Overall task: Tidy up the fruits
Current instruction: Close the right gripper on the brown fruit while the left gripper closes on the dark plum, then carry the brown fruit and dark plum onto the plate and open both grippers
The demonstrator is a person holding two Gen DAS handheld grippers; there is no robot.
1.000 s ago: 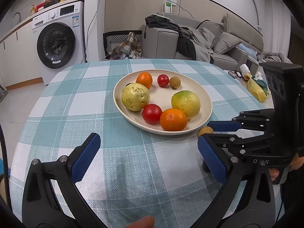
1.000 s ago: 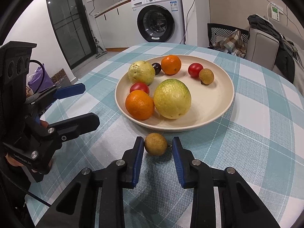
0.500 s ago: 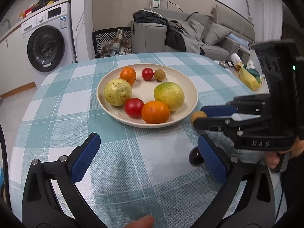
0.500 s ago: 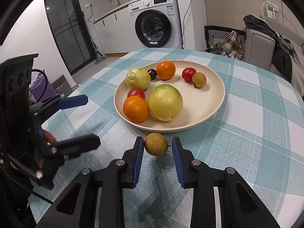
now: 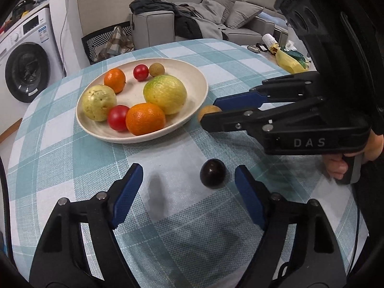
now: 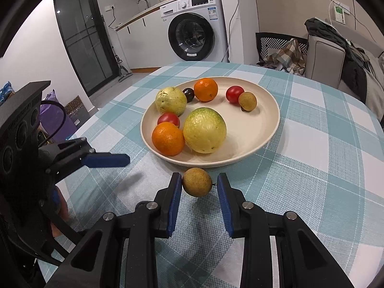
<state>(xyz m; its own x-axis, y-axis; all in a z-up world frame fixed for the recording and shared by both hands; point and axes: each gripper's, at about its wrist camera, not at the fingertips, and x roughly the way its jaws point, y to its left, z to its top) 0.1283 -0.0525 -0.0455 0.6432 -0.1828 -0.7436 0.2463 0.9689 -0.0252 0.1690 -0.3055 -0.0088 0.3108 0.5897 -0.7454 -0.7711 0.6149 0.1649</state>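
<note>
Cream plate (image 6: 268,129) held most fruit. Right gripper (image 6: 199,187) pinched brown longan (image 6: 196,182), unplaced. Left gripper (image 5: 187,187) closing around dark plum (image 5: 213,173), lower centre, untouched.

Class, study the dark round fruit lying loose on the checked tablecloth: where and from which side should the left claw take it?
Grip the dark fruit across its widest middle, coming down from above and in front. It is round, so pads high or low would slip off. The left claw is closing with it between the pads, near the right pad.
</note>
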